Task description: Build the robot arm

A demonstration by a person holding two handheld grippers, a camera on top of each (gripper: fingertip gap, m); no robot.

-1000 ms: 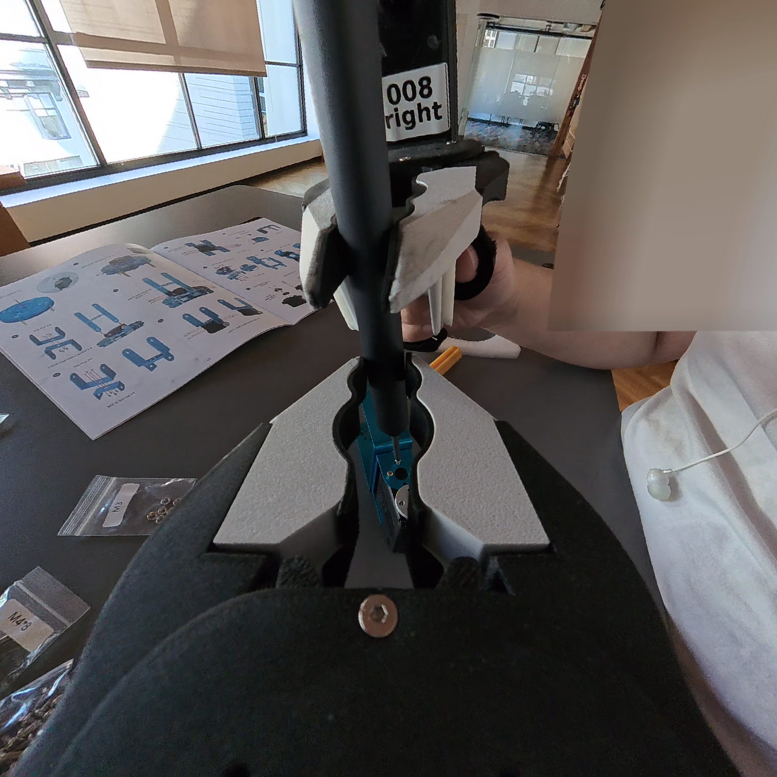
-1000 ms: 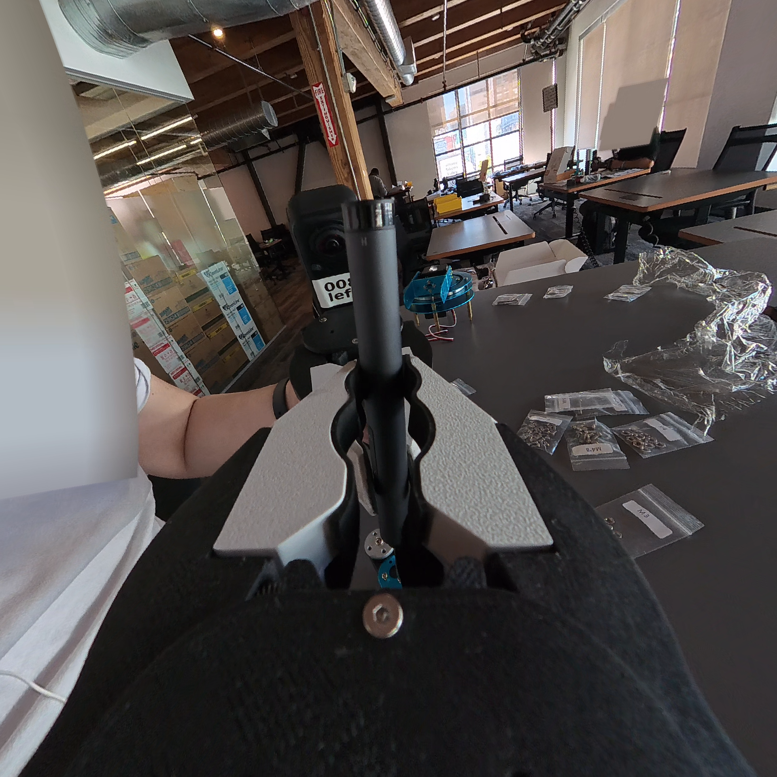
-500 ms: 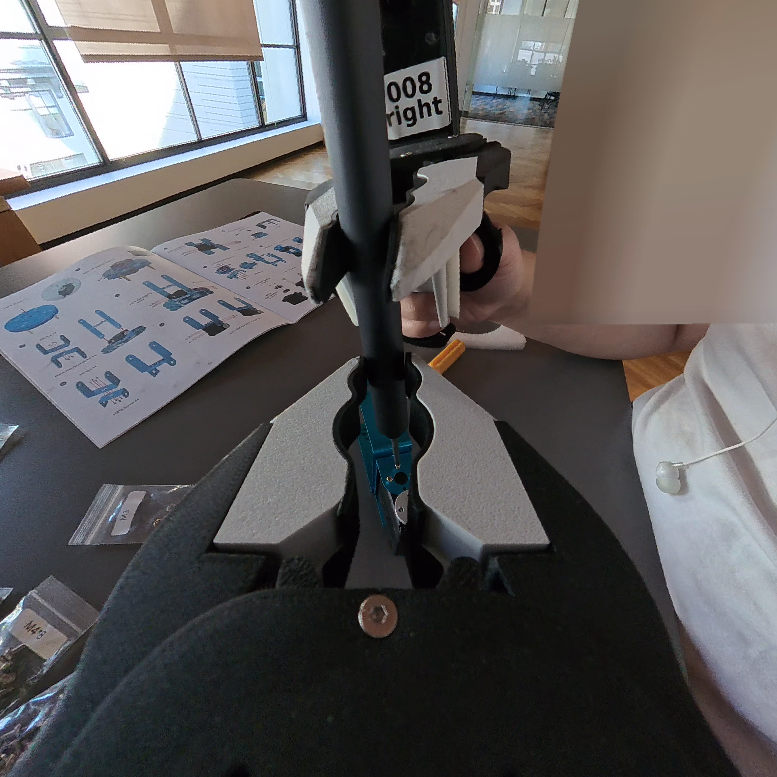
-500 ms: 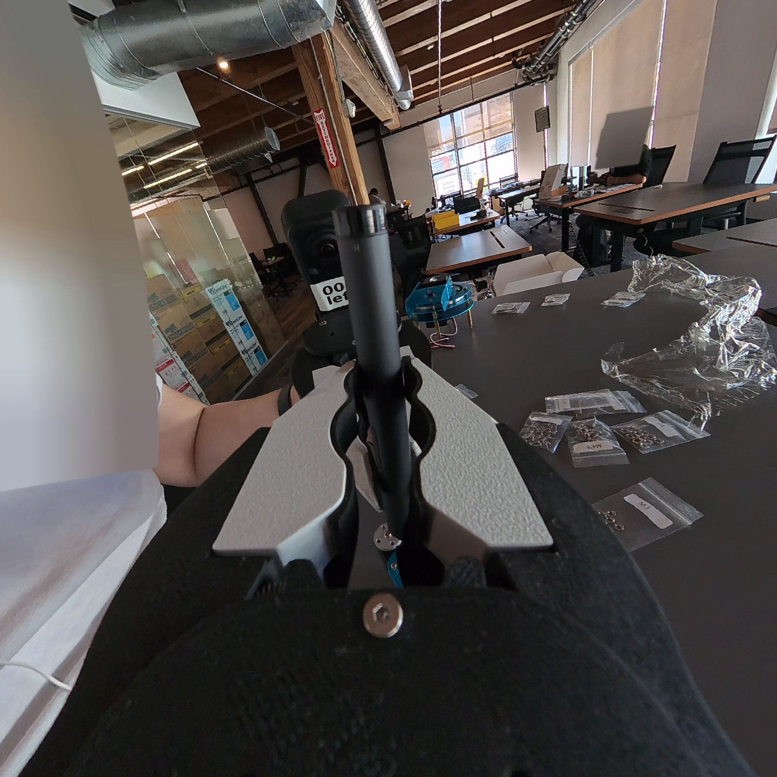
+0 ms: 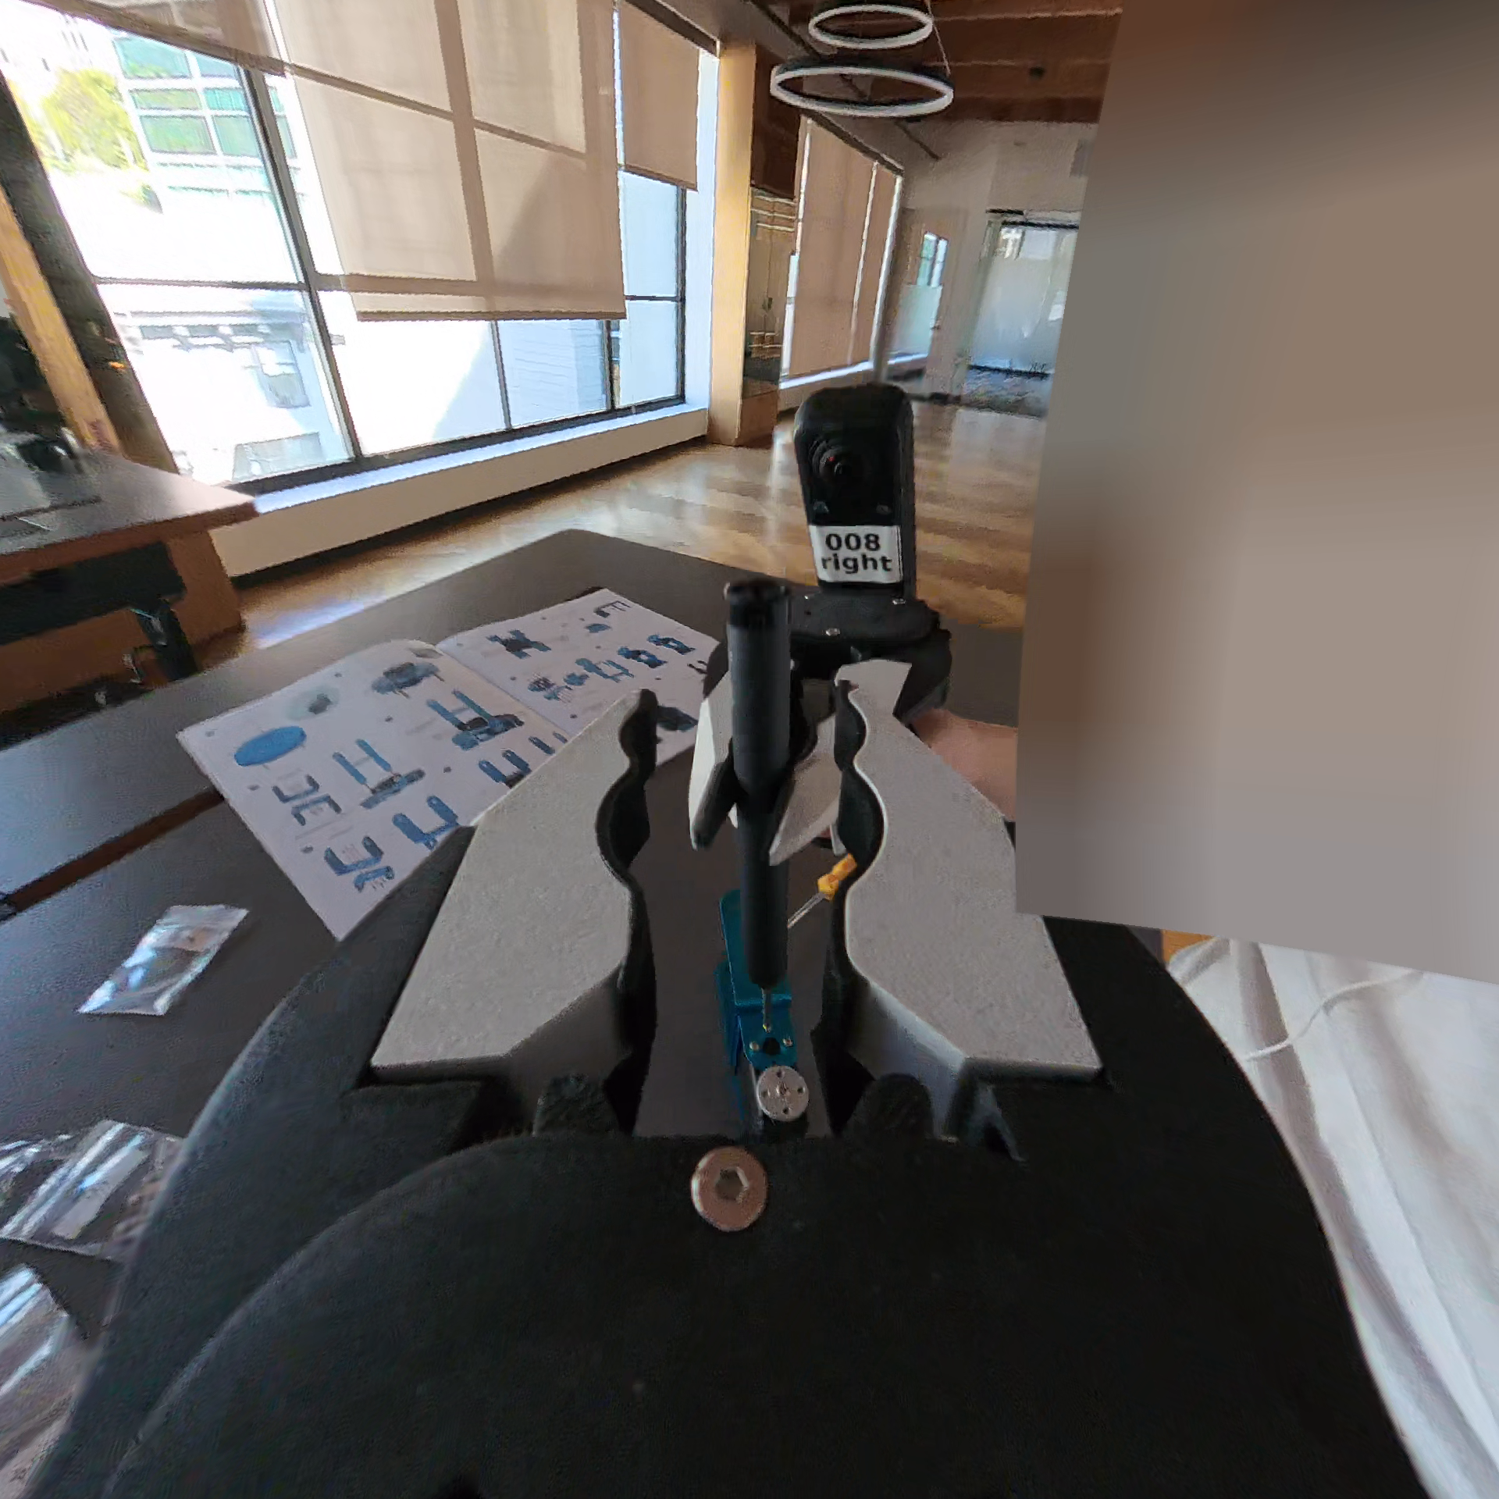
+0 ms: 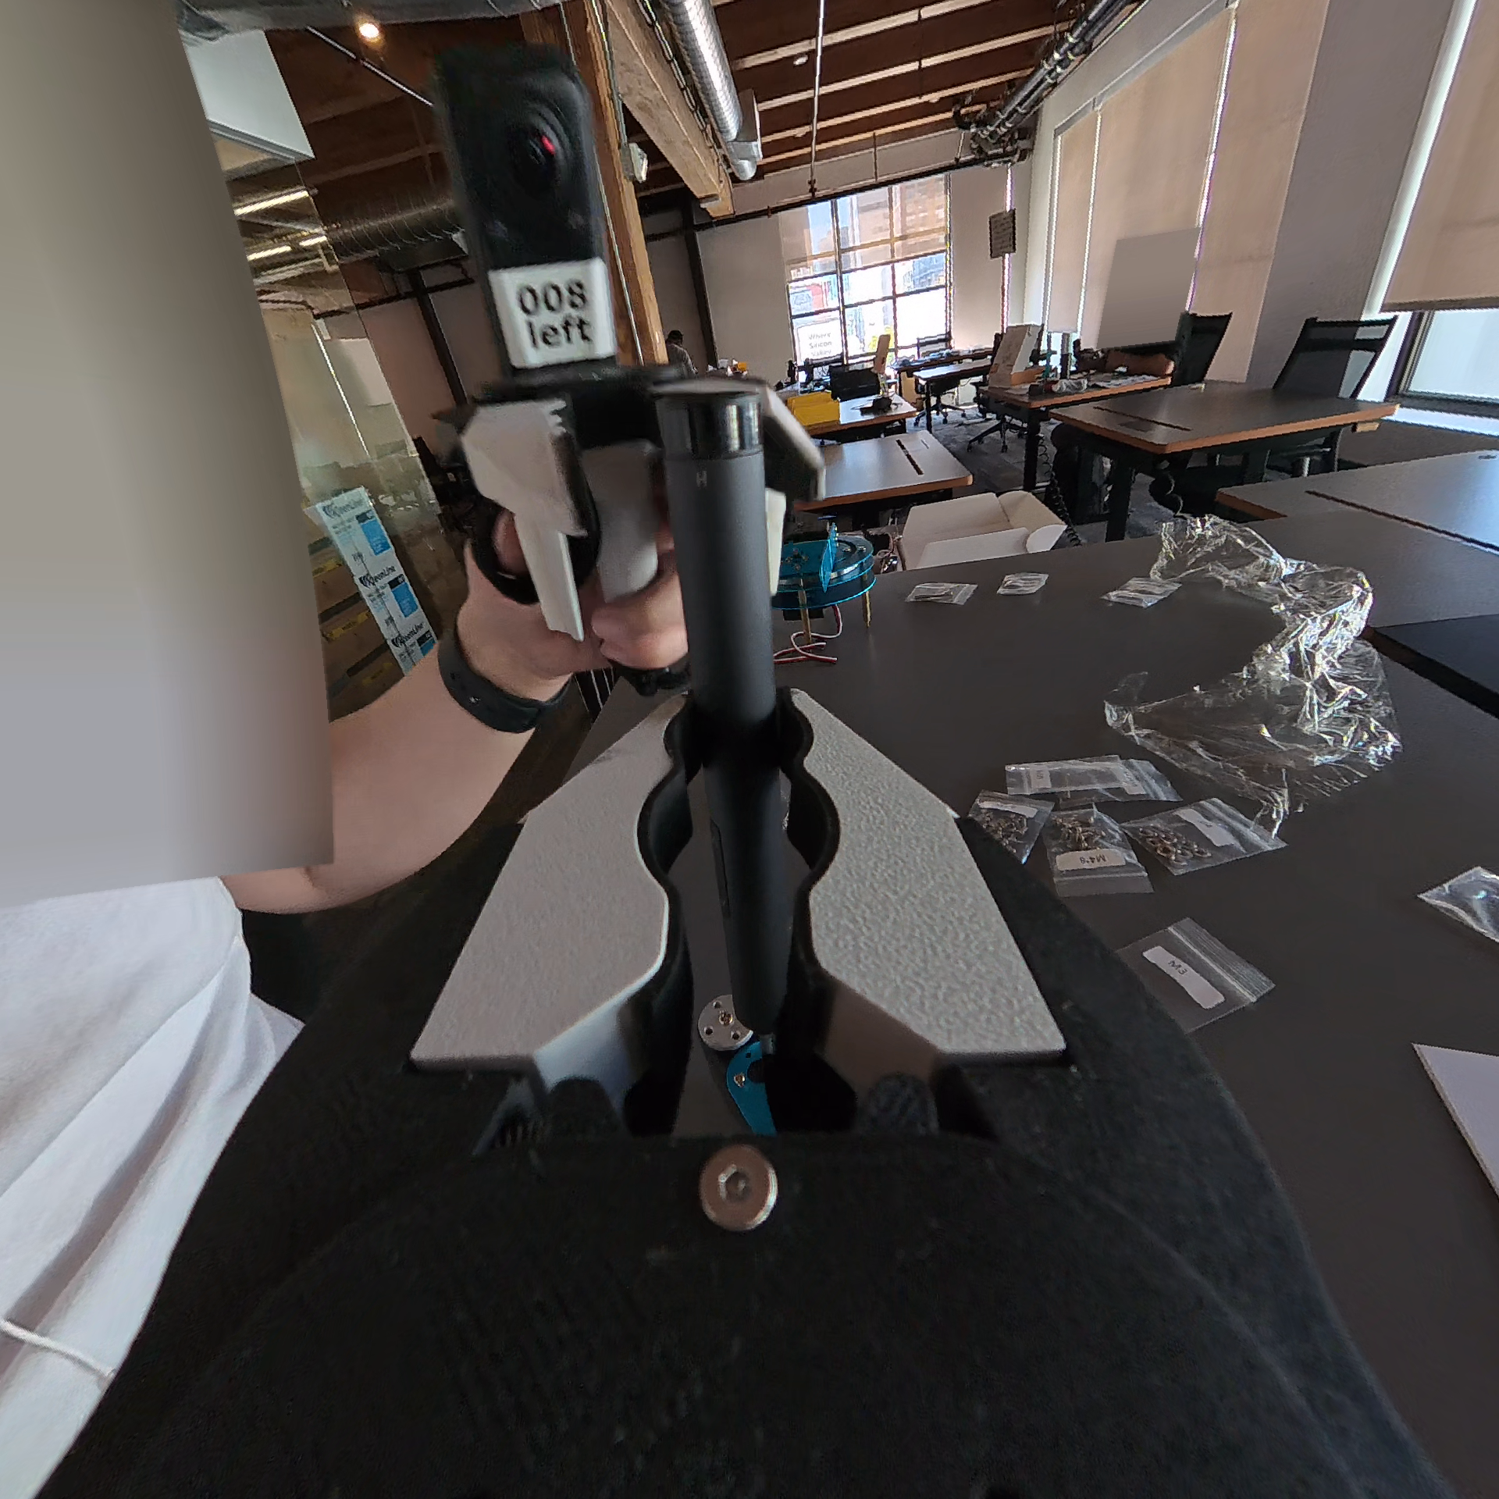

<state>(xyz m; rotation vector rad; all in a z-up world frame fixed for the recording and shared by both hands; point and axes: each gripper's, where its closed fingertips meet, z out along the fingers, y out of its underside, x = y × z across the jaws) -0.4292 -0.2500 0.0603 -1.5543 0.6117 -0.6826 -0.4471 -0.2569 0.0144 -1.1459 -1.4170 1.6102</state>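
Left wrist view: your left hand-held gripper [image 5: 734,811] is standing wide open, its 2 grey fingers [image 5: 527,917] spread well apart and gripping nothing. Between them, low and toward the right finger, a small blue bracket [image 5: 750,1014] with a round silver hub [image 5: 780,1091] is showing; what is supporting it cannot be told. The thin tip of a dark screwdriver [image 5: 758,779] is pressing down onto the top of the bracket.

Your right hand-held gripper [image 5: 758,783] is facing you farther off, its 2 fingers clamped on the shaft of that screwdriver, which is standing nearly upright. A small yellow-handled tool [image 5: 831,880] is lying just beyond on the dark tabletop [image 5: 122,779]. An open instruction booklet [image 5: 389,754] with blue diagrams is lying to the left, and a small clear bag [image 5: 166,957] is sitting nearer you.

Right wrist view: your right hand-held gripper [image 6: 734,799] is closing its fingers [image 6: 908,908] around the screwdriver [image 6: 730,649], while the bracket [image 6: 750,1079] and hub [image 6: 720,1024] are sitting at the tool's tip. Your left hand-held gripper [image 6: 641,487] is hovering open behind the handle. To the right, 4 small bags of hardware [image 6: 1095,835], crumpled clear plastic wrap [image 6: 1265,673] and a blue round assembly [image 6: 819,568] are resting on the tabletop [image 6: 1014,649].
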